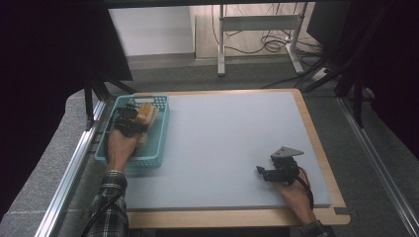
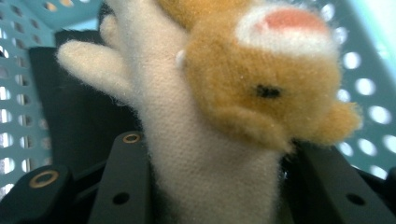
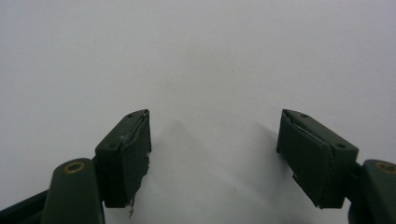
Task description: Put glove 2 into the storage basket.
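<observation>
Plush toy (image 2: 219, 140) clamped in left gripper (image 2: 210, 186) over basket (image 1: 158, 148)

We see a fuzzy plush toy (image 2: 210, 121), cream and tan cloth with a short nap, clamped between the matt black jaws of the left gripper (image 2: 210, 196). Behind it the basket (image 1: 159, 153) looks like smooth teal plastic pierced with round holes. The table (image 1: 232, 138) carries a matt pale grey mat, edged in light wood. The right gripper (image 3: 212, 154) has 2 dull pads (image 3: 135, 158), perhaps rubber, frayed at their edges.
</observation>
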Available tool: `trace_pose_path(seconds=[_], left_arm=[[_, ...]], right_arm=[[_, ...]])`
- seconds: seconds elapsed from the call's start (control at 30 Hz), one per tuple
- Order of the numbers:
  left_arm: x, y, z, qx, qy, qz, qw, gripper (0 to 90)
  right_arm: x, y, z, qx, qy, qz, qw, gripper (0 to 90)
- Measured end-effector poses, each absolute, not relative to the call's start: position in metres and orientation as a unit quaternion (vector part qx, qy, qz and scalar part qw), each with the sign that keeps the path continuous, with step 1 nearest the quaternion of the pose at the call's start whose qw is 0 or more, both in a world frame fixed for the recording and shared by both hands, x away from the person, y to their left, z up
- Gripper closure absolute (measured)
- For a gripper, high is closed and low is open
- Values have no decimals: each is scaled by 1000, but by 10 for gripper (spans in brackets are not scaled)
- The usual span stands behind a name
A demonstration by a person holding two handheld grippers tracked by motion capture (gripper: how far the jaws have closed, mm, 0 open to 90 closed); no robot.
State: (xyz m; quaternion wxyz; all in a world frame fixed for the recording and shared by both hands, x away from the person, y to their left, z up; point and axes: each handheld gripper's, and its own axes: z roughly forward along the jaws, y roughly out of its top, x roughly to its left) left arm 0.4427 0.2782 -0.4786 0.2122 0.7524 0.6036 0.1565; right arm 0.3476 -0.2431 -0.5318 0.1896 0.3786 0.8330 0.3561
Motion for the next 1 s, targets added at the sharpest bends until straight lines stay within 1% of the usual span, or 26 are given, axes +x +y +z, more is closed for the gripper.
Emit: trace_pose_path(seconds=[0.27,0.37,0.43,0.53,0.6,0.67,0.7,0.77,0.83,0.9,0.93,1.0], left_arm=[[465,264,-496,764,603,136,186,562],[472,260,-502,773,598,125,171,534],[476,256,-507,783,591,114,157,467],[479,255,-513,790,590,101,135,268],[478,256,-512,786,596,96,137,194],[475,260,-506,782,601,94,136,139],[474,262,-502,779,603,99,137,98],[468,266,-491,775,605,118,141,58],[463,273,-479,769,606,129,155,48],[457,278,-471,764,606,140,172,64],[455,279,-469,765,602,144,179,98],[452,280,-468,766,599,148,183,192]], right_arm=[[348,-243,-532,379,833,356,189,254],[348,-243,-532,378,833,356,189,254],[348,-243,-532,378,833,356,189,253],[348,-243,-532,378,833,356,189,253],[348,-243,-532,379,833,356,189,253],[348,-243,-532,378,833,356,189,253],[348,-243,-532,378,833,356,189,253],[348,-243,-532,378,833,356,189,253],[348,-243,-532,378,833,356,189,253],[348,-243,-532,378,833,356,189,253],[348,-243,-532,378,833,356,189,253],[348,-243,-532,378,833,356,189,253]])
